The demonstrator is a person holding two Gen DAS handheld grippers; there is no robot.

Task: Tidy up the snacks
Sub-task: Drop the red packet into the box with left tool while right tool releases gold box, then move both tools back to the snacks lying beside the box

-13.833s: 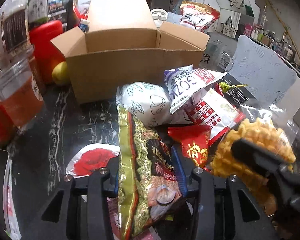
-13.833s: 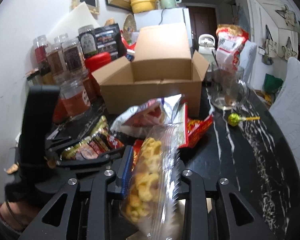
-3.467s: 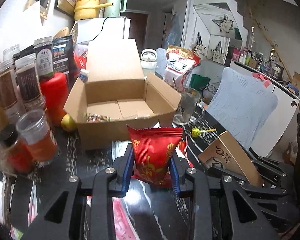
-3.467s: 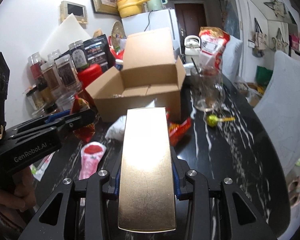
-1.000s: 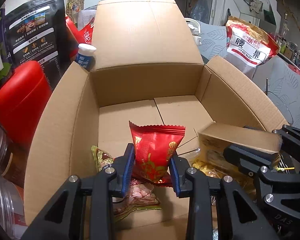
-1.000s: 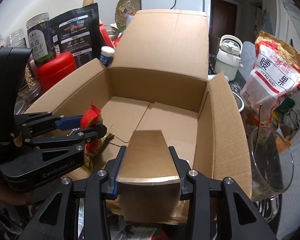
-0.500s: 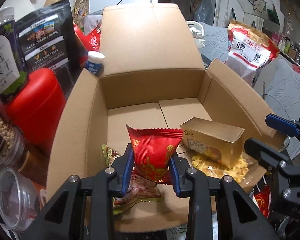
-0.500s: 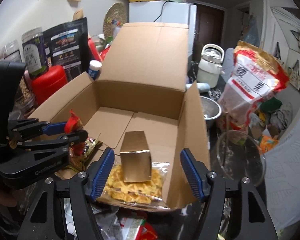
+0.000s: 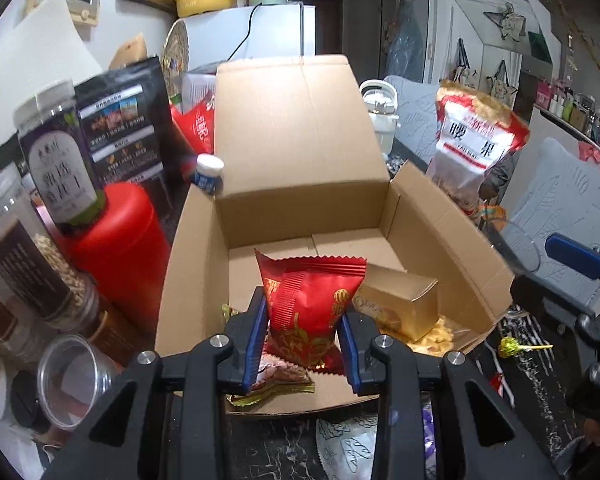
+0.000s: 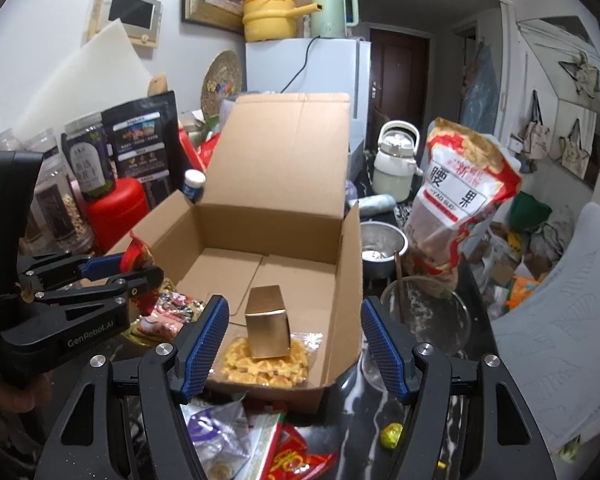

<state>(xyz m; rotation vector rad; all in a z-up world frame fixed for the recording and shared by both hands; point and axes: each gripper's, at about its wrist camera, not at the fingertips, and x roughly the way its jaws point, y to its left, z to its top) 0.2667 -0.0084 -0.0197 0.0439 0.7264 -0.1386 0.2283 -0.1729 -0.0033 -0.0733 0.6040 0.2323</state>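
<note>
An open cardboard box (image 9: 196, 264) (image 10: 348, 280) stands on the dark marble table. My left gripper (image 9: 303, 344) is shut on a red snack packet (image 9: 308, 312) above the box's near left corner; it also shows in the right wrist view (image 10: 136, 264). Inside lie a gold box (image 9: 400, 304) (image 10: 267, 322) on a clear bag of yellow waffle snacks (image 10: 266, 362), and a green-gold packet (image 9: 276, 380). My right gripper (image 10: 294, 344) is open and empty, just in front of the box.
Jars (image 9: 56, 168), a red canister (image 9: 116, 240) and a black pouch (image 9: 128, 128) crowd the box's left. A large red-white bag (image 10: 460, 200), a glass mug (image 10: 424, 312) and a metal bowl (image 10: 380, 248) stand right. Loose packets (image 10: 220, 440) and a lollipop (image 9: 512, 347) lie in front.
My right gripper let go of the gold box onto the waffle bag, opened and drew back out of the box. My left gripper pulled back and up slightly, still holding the red packet.
</note>
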